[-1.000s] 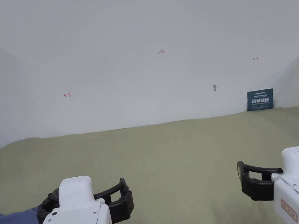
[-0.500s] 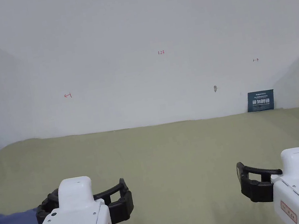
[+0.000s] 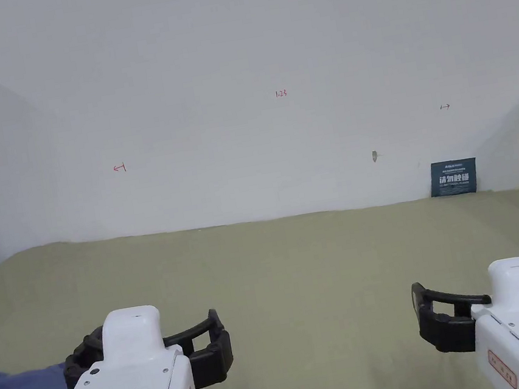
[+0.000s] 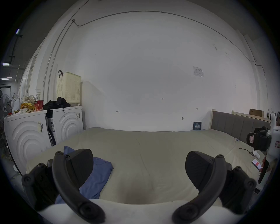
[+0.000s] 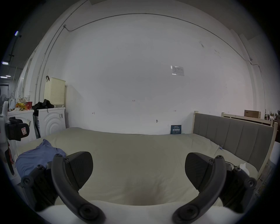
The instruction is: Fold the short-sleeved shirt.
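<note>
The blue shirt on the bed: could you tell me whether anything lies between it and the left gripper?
Nothing visible does. The shirt lies crumpled on the bed just left of the left gripper, whose jaws stand open and empty, with bare sheet between.

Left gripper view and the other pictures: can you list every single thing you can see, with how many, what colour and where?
Shirt: one, blue, crumpled at the bed's left edge.
Bed cover: one, pale green, spread over the bed.
Headboard: one, grey, right end of the bed.
Sign: one, dark blue, against the wall.
Washing machines: two, white, left of the bed.
Basket: one, cream, on the nearer-wall machine.
Black clothes: one heap, beside the basket.
Left gripper: white body, black jaws, apart, empty.
Right gripper: same, jaws apart, empty.
</note>
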Available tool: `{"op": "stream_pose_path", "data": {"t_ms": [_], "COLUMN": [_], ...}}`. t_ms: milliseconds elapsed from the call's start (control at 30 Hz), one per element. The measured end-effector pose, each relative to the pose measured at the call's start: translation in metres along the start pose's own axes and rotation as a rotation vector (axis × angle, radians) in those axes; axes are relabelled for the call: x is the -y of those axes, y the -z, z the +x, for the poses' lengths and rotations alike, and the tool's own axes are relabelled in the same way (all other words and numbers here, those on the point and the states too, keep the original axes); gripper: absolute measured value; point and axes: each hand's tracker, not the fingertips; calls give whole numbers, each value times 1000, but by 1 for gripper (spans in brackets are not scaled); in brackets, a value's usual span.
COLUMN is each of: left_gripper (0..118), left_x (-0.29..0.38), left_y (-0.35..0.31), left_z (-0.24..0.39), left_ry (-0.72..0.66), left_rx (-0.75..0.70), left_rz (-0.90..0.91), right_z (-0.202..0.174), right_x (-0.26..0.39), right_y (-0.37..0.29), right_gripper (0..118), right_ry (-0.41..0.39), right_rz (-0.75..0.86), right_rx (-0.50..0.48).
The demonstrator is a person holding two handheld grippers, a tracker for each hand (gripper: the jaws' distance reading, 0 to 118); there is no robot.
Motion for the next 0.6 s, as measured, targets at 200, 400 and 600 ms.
{"op": "stream_pose_path", "data": {"t_ms": [200,400,600], "left_gripper": [118,118,118], "left_x": [0,-2,-4], "left_y": [0,0,0], "left_z": [-1,-1,-1], "left_ry": [2,0,2], "left_rx": [3,-1,3], "left_rz": [-1,1,3], "right_z": [1,1,1], "right_x": [0,-4,-4], "right_y": [0,-1,0], "right_gripper": [118,118,118], "right_ry": [-4,-11,-11], "right_rz": [-2,3,5], "right_rx": [-1,0,0]}}
